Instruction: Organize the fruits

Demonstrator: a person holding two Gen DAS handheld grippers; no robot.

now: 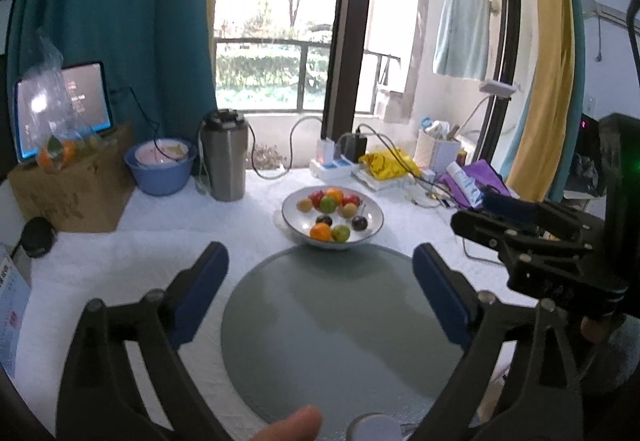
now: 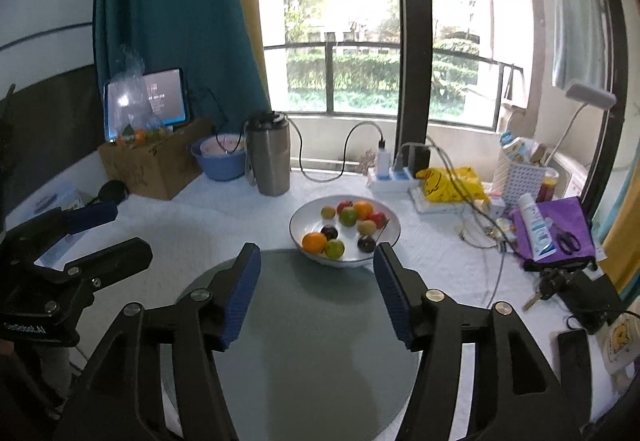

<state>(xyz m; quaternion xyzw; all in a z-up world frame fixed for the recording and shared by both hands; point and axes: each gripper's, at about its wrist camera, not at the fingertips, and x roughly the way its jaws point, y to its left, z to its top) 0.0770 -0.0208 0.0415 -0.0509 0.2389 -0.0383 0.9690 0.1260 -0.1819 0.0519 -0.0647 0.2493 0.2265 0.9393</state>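
Fruits (image 2: pixel 344 229) small, round, smooth, likely to roll in bowl (image 2: pixel 390 237); grip across widest part. Left gripper (image 1: pixel 320 281) and right gripper (image 2: pixel 316 293) both open, empty.

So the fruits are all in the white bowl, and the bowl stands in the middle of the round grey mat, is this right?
Not quite. The fruits are in the white bowl, but the bowl stands on the white tablecloth at the far edge of the round grey mat, not in its middle. The right wrist view shows it.
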